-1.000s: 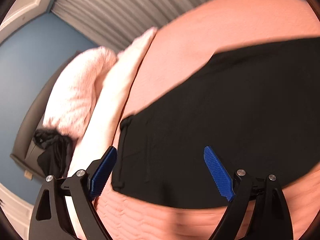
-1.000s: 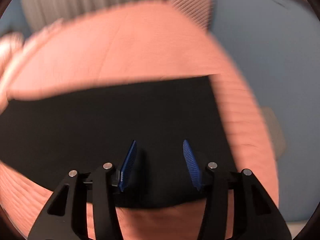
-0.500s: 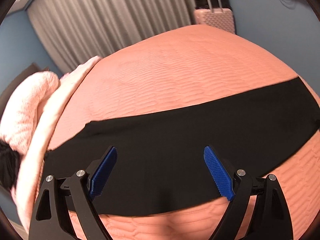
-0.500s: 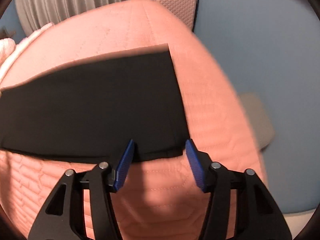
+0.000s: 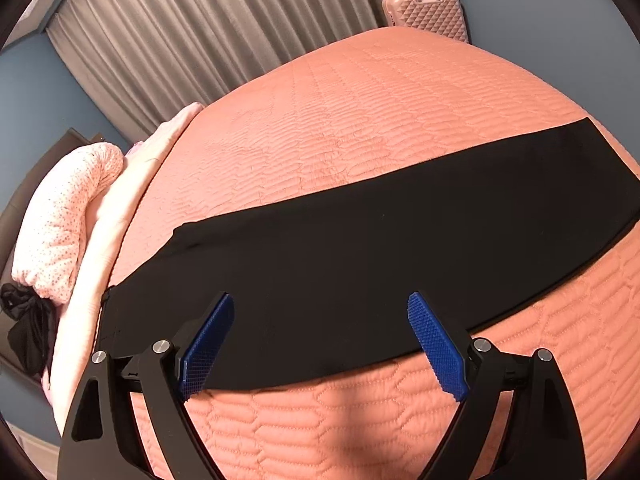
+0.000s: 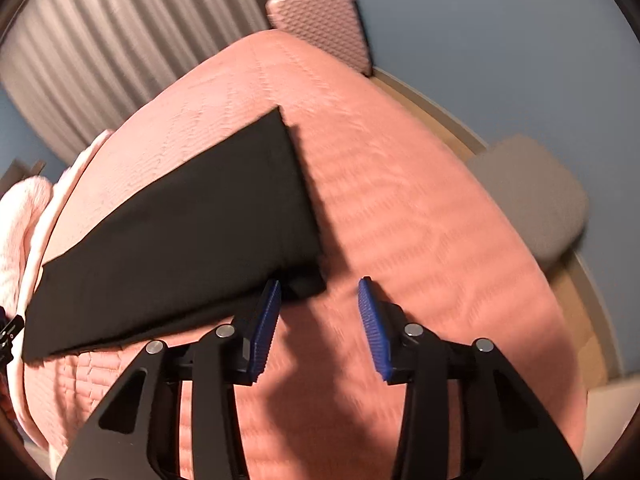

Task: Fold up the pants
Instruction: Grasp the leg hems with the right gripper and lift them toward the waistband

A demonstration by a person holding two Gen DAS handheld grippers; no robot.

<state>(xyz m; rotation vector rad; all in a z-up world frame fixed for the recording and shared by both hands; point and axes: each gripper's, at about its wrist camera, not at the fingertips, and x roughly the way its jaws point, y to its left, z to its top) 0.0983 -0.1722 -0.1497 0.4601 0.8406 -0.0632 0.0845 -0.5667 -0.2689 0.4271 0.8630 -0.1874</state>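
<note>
Black pants lie flat in a long strip across the pink quilted bed, waistband toward the pillows at the left. My left gripper hovers wide open over the near edge of the strip's middle, holding nothing. In the right wrist view the pants end in a hem at the right. My right gripper is at the hem's near corner with its jaws closing. The corner pokes in beside the left fingertip, and neither pad presses on it.
Pink pillows and a black bundle sit at the bed's left end. A pink suitcase stands beyond the far corner by grey curtains. A grey stool stands on the wooden floor to the right of the bed.
The left gripper swept from the waistband end to the strip's middle, still wide open. The right gripper dropped toward the hem's near corner, rolled, and its jaws narrowed.
</note>
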